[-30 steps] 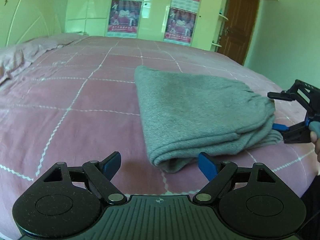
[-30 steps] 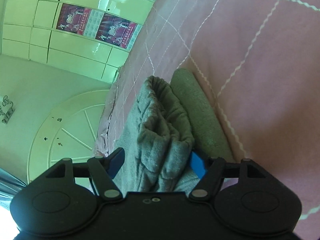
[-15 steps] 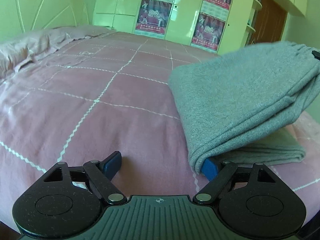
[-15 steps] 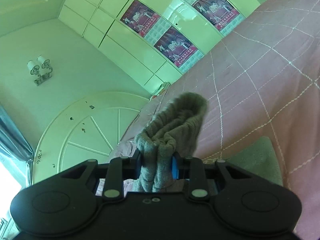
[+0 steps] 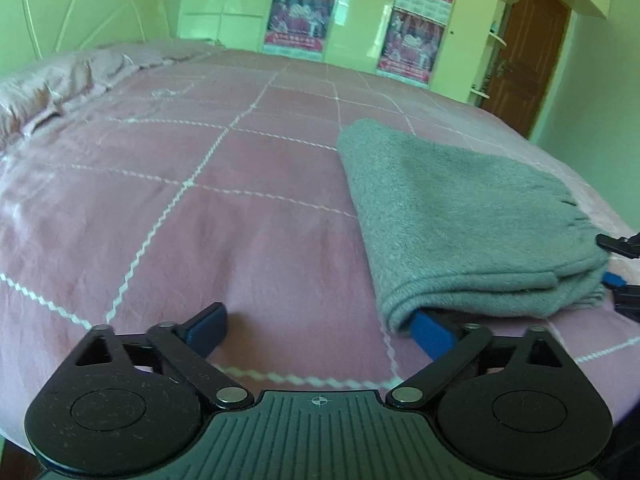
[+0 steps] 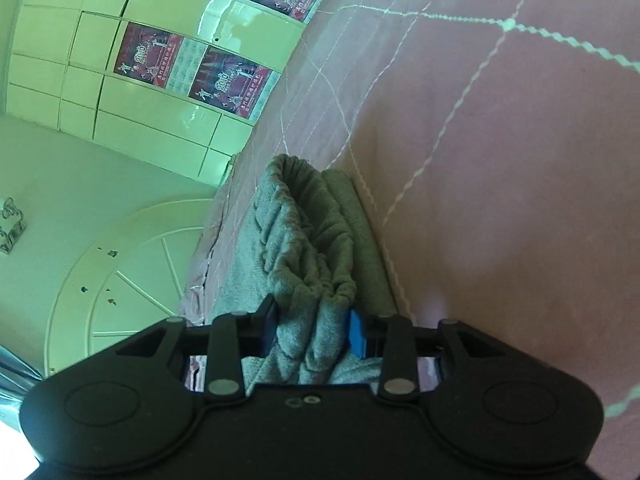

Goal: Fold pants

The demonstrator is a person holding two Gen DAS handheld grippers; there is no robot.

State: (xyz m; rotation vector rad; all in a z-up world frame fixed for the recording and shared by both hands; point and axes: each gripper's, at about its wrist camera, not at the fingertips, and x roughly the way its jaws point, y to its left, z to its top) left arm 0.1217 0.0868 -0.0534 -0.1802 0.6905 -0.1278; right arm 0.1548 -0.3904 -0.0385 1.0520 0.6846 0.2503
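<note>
The grey pants (image 5: pixel 460 220) lie folded into a thick flat stack on the right part of the pink bed (image 5: pixel 200 220). My left gripper (image 5: pixel 316 314) is at the stack's near corner with its jaws opening wide. Its right finger (image 5: pixel 428 330) is tucked under that corner, and only bare sheet lies between the fingers. My right gripper (image 5: pixel 610 260) shows at the stack's right end. In the right wrist view, my right gripper (image 6: pixel 312 328) has the gathered waistband of the pants (image 6: pixel 304 232) between its pads. Those jaws are opening, and the cloth still fills the gap.
A rumpled pink pillow (image 5: pixel 60 80) lies at the far left of the bed. Pale wardrobe doors with posters (image 5: pixel 300 12) and a brown door (image 5: pixel 528 52) stand beyond the bed. A round white headboard (image 6: pixel 120 280) is at the bed's head.
The right gripper held the waistband end lifted off the bed half a second ago; the pants now lie flat again. Its jaws stand wider. The left jaws have spread further.
</note>
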